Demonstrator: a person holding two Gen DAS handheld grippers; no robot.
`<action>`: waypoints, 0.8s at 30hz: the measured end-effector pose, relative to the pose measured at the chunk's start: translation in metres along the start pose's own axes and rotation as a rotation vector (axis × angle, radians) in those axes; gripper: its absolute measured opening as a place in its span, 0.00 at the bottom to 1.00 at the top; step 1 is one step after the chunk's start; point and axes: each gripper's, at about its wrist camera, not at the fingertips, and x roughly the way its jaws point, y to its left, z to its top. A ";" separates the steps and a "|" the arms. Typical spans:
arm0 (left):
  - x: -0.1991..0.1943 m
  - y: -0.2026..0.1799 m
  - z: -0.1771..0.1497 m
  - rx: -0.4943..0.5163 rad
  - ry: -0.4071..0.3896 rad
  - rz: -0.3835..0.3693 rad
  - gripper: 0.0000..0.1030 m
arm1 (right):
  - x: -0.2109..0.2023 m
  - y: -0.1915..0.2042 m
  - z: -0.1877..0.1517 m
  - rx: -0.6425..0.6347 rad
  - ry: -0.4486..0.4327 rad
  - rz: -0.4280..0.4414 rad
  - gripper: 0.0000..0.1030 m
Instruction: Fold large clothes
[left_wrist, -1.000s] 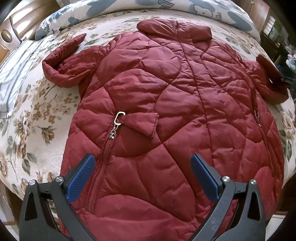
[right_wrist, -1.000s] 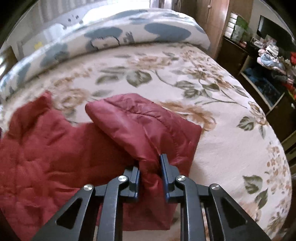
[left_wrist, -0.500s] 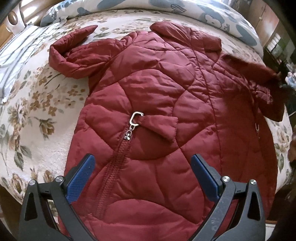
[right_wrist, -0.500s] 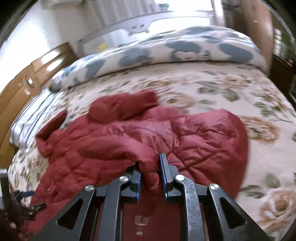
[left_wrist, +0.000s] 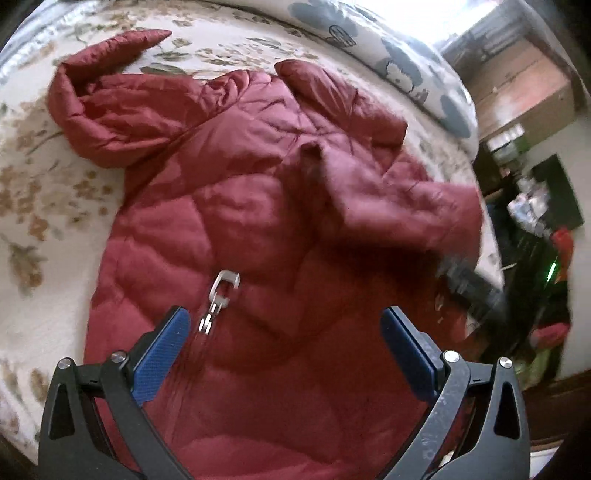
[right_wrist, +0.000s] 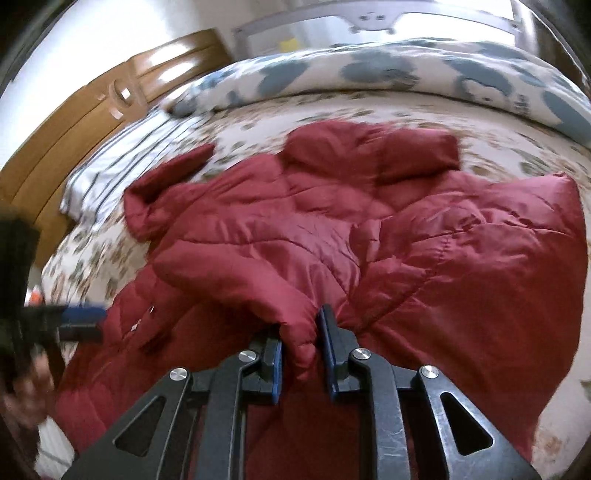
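A dark red quilted puffer jacket (left_wrist: 236, 206) lies spread on a floral bedspread (left_wrist: 40, 192). My left gripper (left_wrist: 284, 343) is open and empty, hovering above the jacket's lower front, just right of a silver zipper pull (left_wrist: 221, 291). My right gripper (right_wrist: 300, 339) is shut on the cuff of the jacket's right sleeve (right_wrist: 236, 273) and holds it folded across the jacket's front (right_wrist: 461, 258). That folded sleeve shows blurred in the left wrist view (left_wrist: 388, 192). The other sleeve (left_wrist: 110, 110) lies bent at the far left. The collar (right_wrist: 369, 151) is at the far end.
A white and blue patterned duvet (right_wrist: 369, 70) lies rolled along the far side of the bed. A wooden headboard (right_wrist: 92, 122) and a striped pillow (right_wrist: 122, 158) are on the left. Dark shelves with clutter (left_wrist: 535, 206) stand beyond the bed's right edge.
My right gripper has carried the sleeve from the bed's right side over onto the jacket's front. My left gripper has stayed open and shifted a little closer over the jacket.
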 end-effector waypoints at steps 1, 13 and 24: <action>0.002 0.001 0.009 -0.008 -0.001 -0.020 1.00 | 0.003 0.002 -0.002 -0.011 0.007 0.009 0.20; 0.068 0.005 0.077 -0.069 0.098 -0.122 0.46 | 0.013 0.012 -0.004 -0.014 0.004 0.031 0.22; 0.035 0.012 0.092 0.073 -0.034 0.033 0.12 | -0.016 -0.004 -0.018 0.026 -0.021 0.016 0.48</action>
